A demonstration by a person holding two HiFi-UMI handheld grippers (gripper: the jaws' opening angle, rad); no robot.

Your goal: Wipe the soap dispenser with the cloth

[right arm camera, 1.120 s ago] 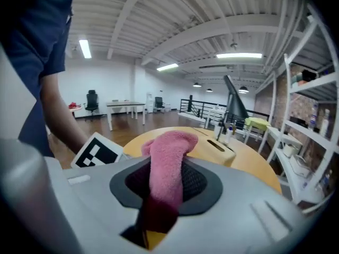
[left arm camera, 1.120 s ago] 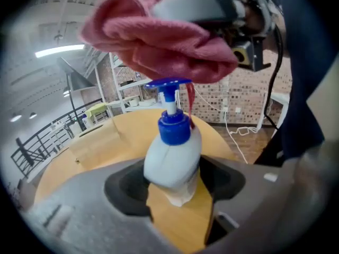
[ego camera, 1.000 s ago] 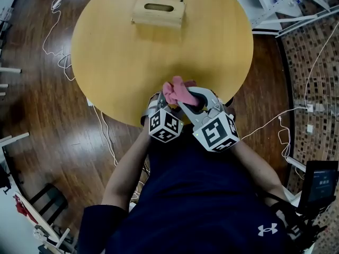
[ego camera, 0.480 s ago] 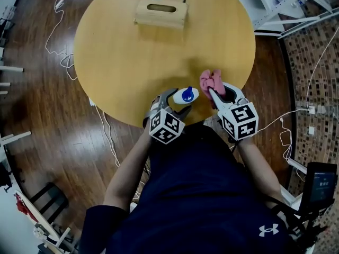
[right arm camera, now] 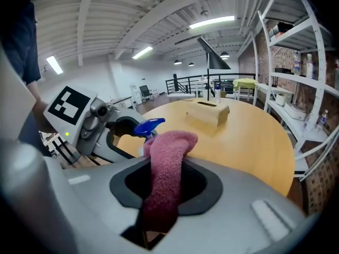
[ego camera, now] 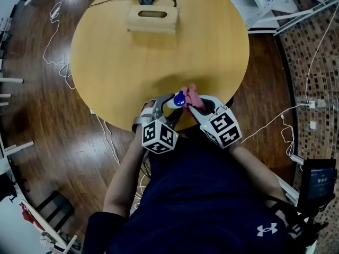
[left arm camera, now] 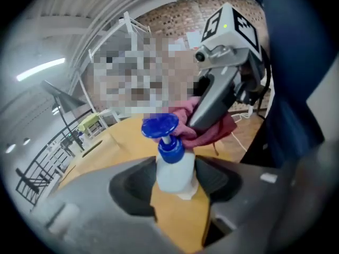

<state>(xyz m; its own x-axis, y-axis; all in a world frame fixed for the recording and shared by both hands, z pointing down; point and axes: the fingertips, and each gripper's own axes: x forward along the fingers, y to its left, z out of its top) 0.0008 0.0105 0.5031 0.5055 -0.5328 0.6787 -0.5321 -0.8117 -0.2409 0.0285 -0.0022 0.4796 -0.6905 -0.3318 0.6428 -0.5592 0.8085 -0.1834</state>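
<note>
Arms: forearms converge before the torso, both tongs angled down.
Left tongs (ego camera: 169, 103): just been closing, clamped on the soap dispenser (left arm camera: 172, 168), at the bench (ego camera: 132, 57) near edge.
Right tongs (ego camera: 197, 103): clenched on the cloth (right arm camera: 167, 152), which lies against the dispenser's blue pump.
Far side: wooden box (ego camera: 152, 18).

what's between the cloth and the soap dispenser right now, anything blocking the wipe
Nothing visible. The cloth in the right gripper sits right beside the blue pump head of the soap dispenser, with no object between them. Whether they touch is unclear.
</note>
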